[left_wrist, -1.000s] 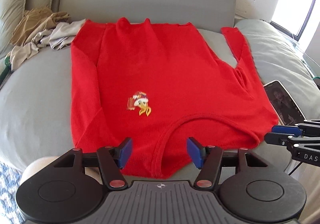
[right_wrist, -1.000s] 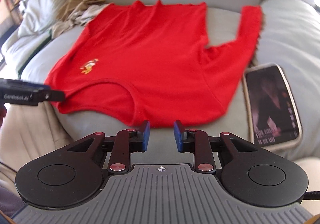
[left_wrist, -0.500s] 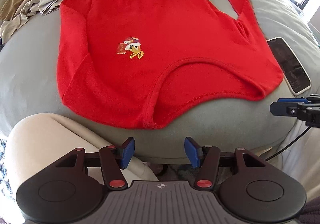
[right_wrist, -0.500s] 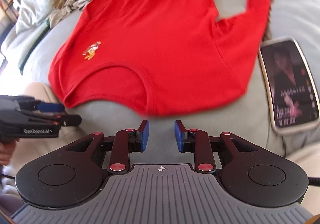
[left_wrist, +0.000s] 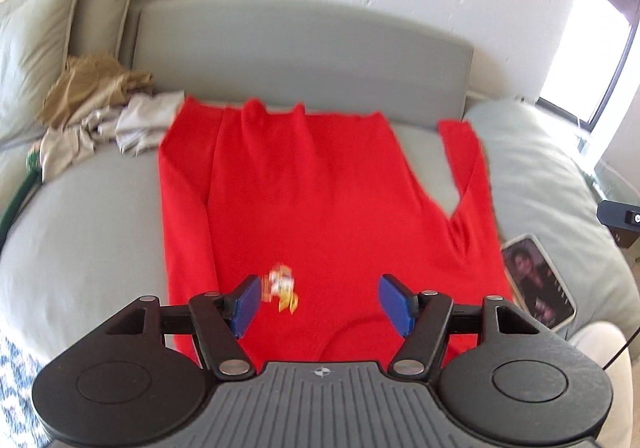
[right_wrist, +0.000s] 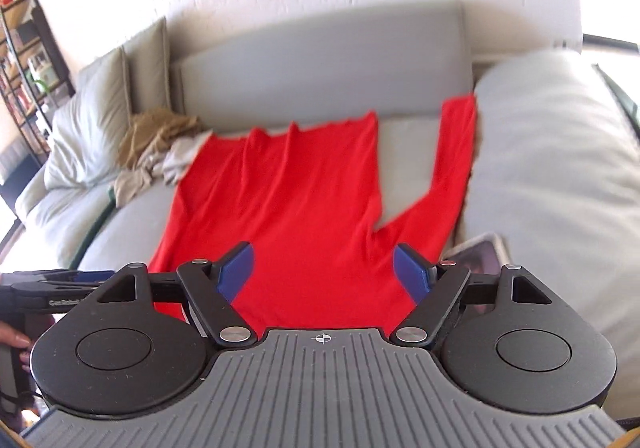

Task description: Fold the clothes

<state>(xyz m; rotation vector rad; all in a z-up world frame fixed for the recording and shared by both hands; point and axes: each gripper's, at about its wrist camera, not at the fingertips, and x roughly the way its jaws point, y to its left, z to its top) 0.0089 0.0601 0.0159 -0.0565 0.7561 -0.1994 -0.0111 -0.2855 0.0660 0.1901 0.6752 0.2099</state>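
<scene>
I have the red shirt (left_wrist: 320, 199) spread flat on the sofa (left_wrist: 80, 240), collar toward me, one sleeve already folded in. Both hand-held grippers, left (left_wrist: 318, 304) and right (right_wrist: 324, 268), hover wide open and empty above its near edge. Next I judge: pinch the shoulders and fold.

A red shirt (left_wrist: 320, 199) lies spread flat on a grey sofa (left_wrist: 92, 232). The left gripper (left_wrist: 322, 302) hangs wide apart above its small chest print (left_wrist: 282, 288). A phone (left_wrist: 538, 282) rests just beside the shirt's right edge.
</scene>
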